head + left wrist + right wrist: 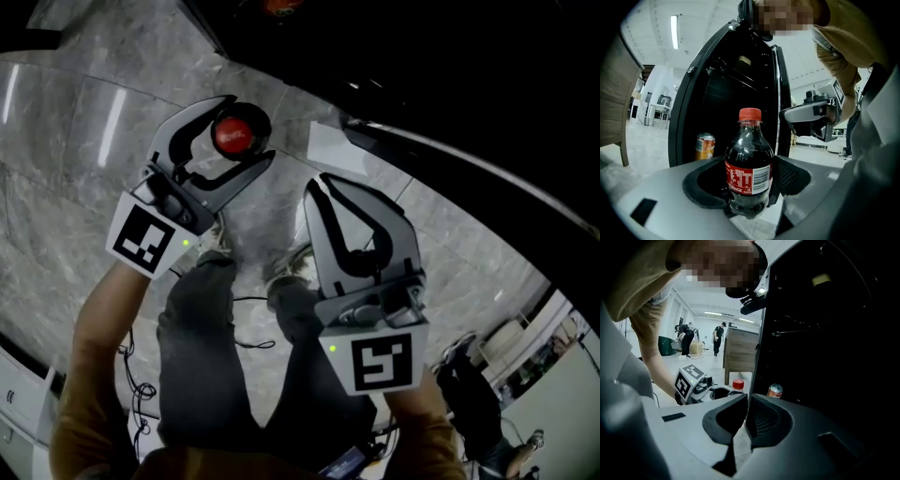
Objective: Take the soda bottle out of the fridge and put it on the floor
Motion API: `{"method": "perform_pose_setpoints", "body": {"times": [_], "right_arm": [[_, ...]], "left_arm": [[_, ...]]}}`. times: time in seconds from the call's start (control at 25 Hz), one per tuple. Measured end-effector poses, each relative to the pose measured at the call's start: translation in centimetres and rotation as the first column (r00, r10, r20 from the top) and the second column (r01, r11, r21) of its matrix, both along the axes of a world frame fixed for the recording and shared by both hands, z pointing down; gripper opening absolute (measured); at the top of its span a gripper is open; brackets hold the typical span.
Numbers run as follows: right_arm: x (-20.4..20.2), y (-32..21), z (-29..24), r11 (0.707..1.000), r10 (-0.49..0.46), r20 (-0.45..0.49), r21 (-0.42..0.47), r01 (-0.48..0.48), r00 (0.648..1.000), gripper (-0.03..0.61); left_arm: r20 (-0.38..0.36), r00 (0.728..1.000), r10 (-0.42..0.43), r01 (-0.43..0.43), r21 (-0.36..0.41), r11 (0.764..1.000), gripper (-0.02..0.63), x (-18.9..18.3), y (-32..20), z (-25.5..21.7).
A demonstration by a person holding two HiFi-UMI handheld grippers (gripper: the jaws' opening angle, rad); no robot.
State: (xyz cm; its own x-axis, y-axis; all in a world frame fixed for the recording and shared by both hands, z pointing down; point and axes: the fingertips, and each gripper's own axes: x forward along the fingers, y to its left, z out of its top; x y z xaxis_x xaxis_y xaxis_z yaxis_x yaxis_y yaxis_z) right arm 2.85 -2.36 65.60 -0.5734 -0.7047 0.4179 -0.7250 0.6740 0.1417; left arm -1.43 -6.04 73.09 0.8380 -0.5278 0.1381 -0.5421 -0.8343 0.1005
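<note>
Left tool reaches forward at 11 o'clock in the head view, angled down over the floor; its jaws pinch one soda bottle low on the body, upright, outside the open fridge; contact between base and floor cannot be told; right tool sits at 5 o'clock, jaws pressed together, empty; one can stands inside the fridge, at the bottle's 9 o'clock; tools counted: two

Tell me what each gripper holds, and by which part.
The left gripper holds the soda bottle, jaws closed around its labelled lower body. The right gripper holds nothing; its jaws are together.
</note>
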Motion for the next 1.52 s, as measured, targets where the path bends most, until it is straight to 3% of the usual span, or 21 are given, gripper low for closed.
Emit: {"method": "perform_pose_setpoints", "body": {"times": [0.52, 0.72, 1.08, 1.24, 1.4, 1.52], "right_arm": [[-0.6, -2.8, 6.7, 0.998, -0.069, 0.013, 0.004, 0.069, 0.998, 0.003], [1.0, -4.6, 8.1, 1.000, -0.009, 0.054, 0.012, 0.008, 0.999, 0.003], [1.0, -6.9, 9.5, 0.994, -0.005, 0.070, 0.108, -0.002, 0.998, 0.003], [0.8, -7.6, 10.0, 0.988, -0.012, 0.079, 0.154, 0.000, 0.997, 0.003], [1.0, -8.2, 10.3, 0.985, -0.007, 0.072, 0.174, -0.005, 0.997, 0.003], [1.0, -8.6, 10.6, 0.981, -0.017, 0.065, 0.193, 0.004, 0.998, 0.003]], "left_arm": [[0.006, 1.000, -0.005, 0.005, -0.029, 1.000, 0.295, -0.1, -0.8, 6.7], [0.009, 1.000, -0.007, 0.007, -0.022, 1.000, 0.295, 0.0, -1.2, 8.8], [0.060, 0.998, 0.030, -0.032, 0.031, 0.999, 0.295, 0.5, -2.4, 13.1], [0.013, 1.000, 0.008, -0.008, 0.019, 1.000, 0.295, 0.9, -3.2, 14.4], [0.053, 0.997, 0.048, -0.052, 0.061, 0.997, 0.295, 1.4, -3.2, 15.7], [0.034, 0.999, 0.035, -0.037, 0.050, 0.998, 0.295, 1.6, -3.4, 16.5]]}}
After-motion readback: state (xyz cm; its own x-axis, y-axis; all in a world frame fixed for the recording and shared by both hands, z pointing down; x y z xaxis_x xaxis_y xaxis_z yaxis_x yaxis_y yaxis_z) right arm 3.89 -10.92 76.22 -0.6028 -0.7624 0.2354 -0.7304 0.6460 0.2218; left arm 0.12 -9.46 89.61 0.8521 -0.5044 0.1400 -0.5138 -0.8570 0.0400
